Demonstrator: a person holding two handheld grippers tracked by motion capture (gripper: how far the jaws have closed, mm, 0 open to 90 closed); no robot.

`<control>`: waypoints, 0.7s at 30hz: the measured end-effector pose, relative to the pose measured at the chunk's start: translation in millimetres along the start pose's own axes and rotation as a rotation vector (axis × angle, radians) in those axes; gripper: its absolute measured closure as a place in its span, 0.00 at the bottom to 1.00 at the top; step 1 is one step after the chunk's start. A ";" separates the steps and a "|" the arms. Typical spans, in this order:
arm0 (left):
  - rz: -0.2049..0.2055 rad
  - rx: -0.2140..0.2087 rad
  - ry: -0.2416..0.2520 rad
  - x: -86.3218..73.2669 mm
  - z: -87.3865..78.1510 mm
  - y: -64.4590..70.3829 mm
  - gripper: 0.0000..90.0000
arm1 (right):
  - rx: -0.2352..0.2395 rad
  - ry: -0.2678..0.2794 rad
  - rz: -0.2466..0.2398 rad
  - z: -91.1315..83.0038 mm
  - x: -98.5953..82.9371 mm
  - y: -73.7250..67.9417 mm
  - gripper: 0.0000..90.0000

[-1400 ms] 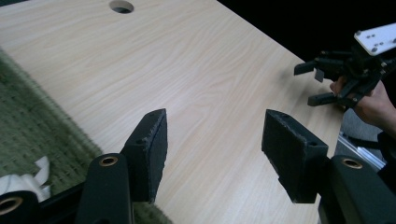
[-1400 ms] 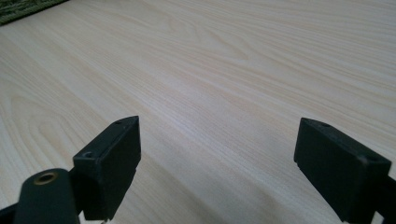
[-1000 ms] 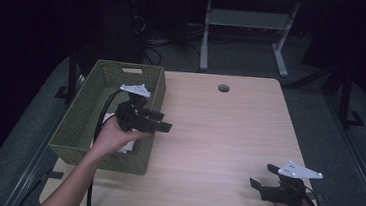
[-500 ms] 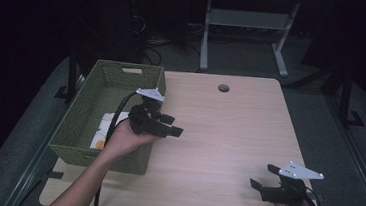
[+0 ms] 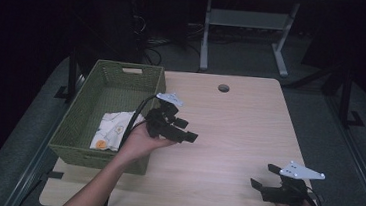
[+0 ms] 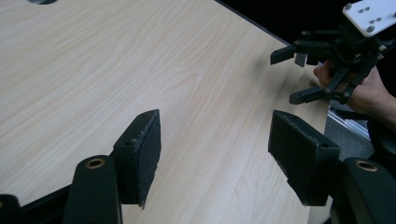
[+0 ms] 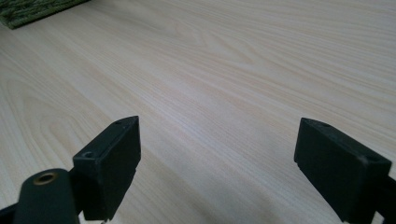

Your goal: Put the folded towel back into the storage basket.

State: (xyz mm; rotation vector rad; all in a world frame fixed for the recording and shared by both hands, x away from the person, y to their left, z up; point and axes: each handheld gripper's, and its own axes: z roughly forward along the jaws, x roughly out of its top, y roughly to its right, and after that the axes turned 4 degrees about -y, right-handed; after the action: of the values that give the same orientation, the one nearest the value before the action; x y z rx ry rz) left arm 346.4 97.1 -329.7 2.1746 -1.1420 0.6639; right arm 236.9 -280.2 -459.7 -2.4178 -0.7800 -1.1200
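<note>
My left gripper (image 5: 187, 130) hovers over the wooden table (image 5: 249, 124), just right of a green woven basket (image 5: 74, 128). Its jaws stand open and empty, as the left gripper view (image 6: 215, 163) also shows. A white cloth with orange marks (image 5: 112, 128) lies inside the basket. My right gripper (image 5: 264, 176) rests near the table's front right corner, open with nothing between its jaws (image 7: 217, 163). The left gripper view catches it farther off (image 6: 286, 77), held by a hand (image 6: 369, 93).
A round cable hole (image 5: 223, 88) sits near the table's far edge. A corner of the basket (image 7: 28, 9) shows at the top left of the right gripper view. Desk legs and cables (image 5: 207, 35) stand on the dark floor beyond the table.
My left gripper has come up out of the basket and moved right over the table, leaving the cloth uncovered in the basket. The right gripper has stayed put.
</note>
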 end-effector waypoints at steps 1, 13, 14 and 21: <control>0.002 -0.004 -0.006 0.9 2.3 1.3 0.38 | -0.001 0.002 -0.001 -0.4 0.0 0.3 0.16; 0.005 -0.030 -0.011 8.0 30.6 10.7 0.37 | 0.003 0.012 0.001 -3.1 0.6 0.8 0.16; 0.008 -0.031 -0.017 8.5 32.3 11.3 0.37 | 0.003 0.013 0.002 -3.1 0.6 1.0 0.16; 0.004 -0.040 -0.025 10.1 48.4 16.9 0.36 | 0.003 0.012 0.005 -3.3 -0.2 3.1 0.16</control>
State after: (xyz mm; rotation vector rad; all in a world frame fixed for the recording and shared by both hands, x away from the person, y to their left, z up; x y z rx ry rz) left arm 344.8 50.1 -352.5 2.1533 -1.1636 0.6117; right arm 236.7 -284.4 -458.1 -2.4078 -0.7702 -1.1292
